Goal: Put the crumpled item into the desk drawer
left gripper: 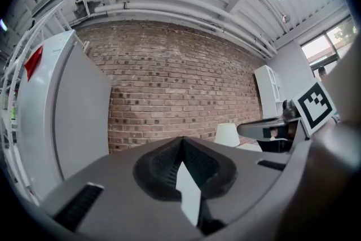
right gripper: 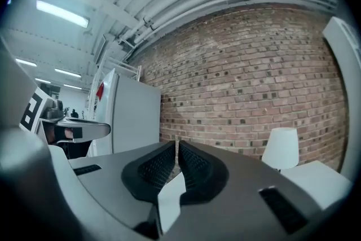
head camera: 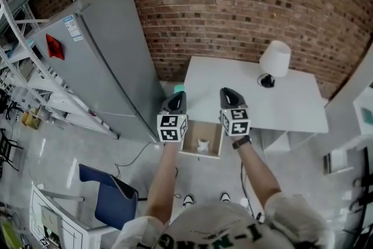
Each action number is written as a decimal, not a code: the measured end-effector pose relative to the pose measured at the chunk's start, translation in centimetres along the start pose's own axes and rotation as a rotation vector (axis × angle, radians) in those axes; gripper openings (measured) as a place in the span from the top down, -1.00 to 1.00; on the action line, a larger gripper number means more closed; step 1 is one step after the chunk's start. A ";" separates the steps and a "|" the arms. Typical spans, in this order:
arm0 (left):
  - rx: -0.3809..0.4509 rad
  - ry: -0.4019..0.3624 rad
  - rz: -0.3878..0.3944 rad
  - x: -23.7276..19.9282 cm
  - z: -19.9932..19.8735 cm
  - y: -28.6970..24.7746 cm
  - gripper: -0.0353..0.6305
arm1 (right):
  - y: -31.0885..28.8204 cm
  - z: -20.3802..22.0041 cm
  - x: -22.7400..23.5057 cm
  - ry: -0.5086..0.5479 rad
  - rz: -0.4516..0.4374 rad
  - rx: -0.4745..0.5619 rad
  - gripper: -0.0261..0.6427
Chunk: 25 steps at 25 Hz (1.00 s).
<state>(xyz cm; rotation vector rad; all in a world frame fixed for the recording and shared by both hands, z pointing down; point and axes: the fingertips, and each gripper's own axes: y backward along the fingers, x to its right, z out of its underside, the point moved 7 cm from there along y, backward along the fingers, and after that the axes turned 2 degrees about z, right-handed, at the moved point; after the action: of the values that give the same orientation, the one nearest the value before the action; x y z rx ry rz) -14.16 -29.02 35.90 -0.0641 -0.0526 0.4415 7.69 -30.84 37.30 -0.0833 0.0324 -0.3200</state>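
Observation:
A crumpled white item (head camera: 203, 144) lies inside the open wooden drawer (head camera: 217, 147) below the front edge of the white desk (head camera: 291, 108). Both grippers are held above the drawer, pointing at the brick wall. My left gripper (head camera: 177, 95) is over the drawer's left side; in the left gripper view its jaws (left gripper: 181, 143) are pressed together with nothing in them. My right gripper (head camera: 226, 91) is over the drawer's right side; in the right gripper view its jaws (right gripper: 176, 147) stand almost touching, a thin slit between them, holding nothing.
A white table lamp (head camera: 275, 59) stands at the back of the desk. A tall grey refrigerator (head camera: 99, 61) stands left of the desk against the brick wall. A blue chair (head camera: 111, 195) is on the floor at lower left, metal shelving (head camera: 23, 67) at far left.

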 end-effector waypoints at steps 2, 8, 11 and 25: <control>0.017 0.004 -0.015 0.0 -0.8 0.0 0.91 | 0.3 -1.2 0.3 0.020 0.025 0.031 0.88; 0.063 -0.049 -0.008 1.0 -2.5 0.6 0.91 | 1.4 -2.2 0.3 0.016 0.045 0.051 0.91; 0.077 -0.085 -0.023 1.3 -2.8 1.3 0.91 | 2.2 -2.7 0.0 0.029 0.042 0.075 0.91; 0.114 -0.068 -0.037 2.6 -1.6 3.1 0.91 | 4.3 -1.8 -0.6 0.044 0.044 0.089 0.91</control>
<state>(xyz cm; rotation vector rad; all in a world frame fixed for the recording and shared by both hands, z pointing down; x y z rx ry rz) -13.03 -25.24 34.15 0.0634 -0.0951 0.4086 8.36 -26.67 35.15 0.0129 0.0636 -0.2792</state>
